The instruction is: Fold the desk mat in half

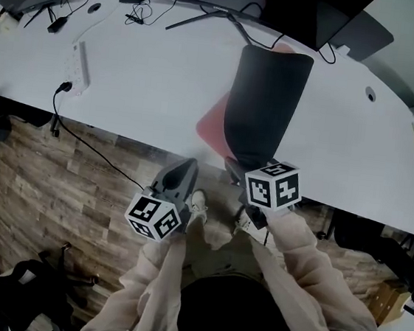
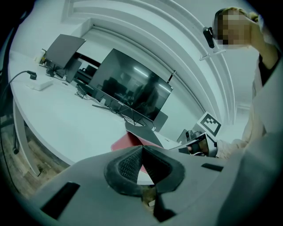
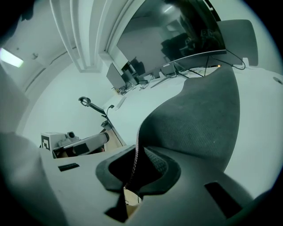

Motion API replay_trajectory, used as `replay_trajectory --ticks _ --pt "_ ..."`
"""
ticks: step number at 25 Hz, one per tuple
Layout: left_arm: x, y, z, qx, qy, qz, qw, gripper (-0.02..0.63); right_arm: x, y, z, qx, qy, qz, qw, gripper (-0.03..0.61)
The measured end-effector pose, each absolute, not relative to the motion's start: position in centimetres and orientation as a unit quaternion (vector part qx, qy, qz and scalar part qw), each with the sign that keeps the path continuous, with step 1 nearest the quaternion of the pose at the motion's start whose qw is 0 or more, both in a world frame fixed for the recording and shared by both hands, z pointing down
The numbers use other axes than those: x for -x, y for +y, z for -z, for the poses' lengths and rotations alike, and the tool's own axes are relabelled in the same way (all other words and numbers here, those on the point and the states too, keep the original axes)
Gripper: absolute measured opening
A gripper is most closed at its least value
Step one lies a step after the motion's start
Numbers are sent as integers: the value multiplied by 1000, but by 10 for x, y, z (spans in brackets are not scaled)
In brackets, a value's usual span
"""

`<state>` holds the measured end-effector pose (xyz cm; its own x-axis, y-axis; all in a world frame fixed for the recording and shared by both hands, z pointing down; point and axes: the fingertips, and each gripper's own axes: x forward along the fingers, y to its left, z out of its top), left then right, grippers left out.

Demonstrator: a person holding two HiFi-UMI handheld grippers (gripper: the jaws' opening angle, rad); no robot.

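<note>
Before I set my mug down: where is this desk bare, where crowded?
Bare: the wide stretch of desk between power strip and desk mat, and right of the mat up to the cable hole. Crowded: the back edge, with monitor stand and cables, and the near edge where the right gripper pinches the mat.

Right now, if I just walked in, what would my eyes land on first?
Probably the desk mat, curled up off the white desk with its dark underside showing and a bit of red peeking out at its left. The right claw is pinching the mat's near edge. The left claw hangs shut and empty beside it, just off the desk's near edge.
</note>
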<state>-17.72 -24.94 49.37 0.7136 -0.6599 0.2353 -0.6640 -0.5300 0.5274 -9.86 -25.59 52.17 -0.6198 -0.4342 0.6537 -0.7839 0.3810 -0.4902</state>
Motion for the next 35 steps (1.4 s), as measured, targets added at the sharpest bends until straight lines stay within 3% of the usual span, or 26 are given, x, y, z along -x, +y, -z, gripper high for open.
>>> replay_trajectory --ticks 7,12,19,22,31,35 --pt "179 -244 -496 -867 -394 1 305 26 112 -234 -534 -326 -812 -411 256 52" --pt "180 -242 -496 -861 -406 5 306 26 115 -229 -540 -313 -813 -413 266 93" --pt "186 -240 -490 -855 -426 10 296 26 133 -220 -526 -258 -835 -429 229 325" --pt "189 -236 -486 -853 -435 10 290 26 134 -216 -517 -244 -845 -423 215 371" --pt "180 -226 -461 -854 -448 9 263 26 101 -211 -461 -255 -875 -384 150 372" --pt "166 -226 -445 -860 -446 10 247 26 65 -218 -434 -300 -881 -347 116 283"
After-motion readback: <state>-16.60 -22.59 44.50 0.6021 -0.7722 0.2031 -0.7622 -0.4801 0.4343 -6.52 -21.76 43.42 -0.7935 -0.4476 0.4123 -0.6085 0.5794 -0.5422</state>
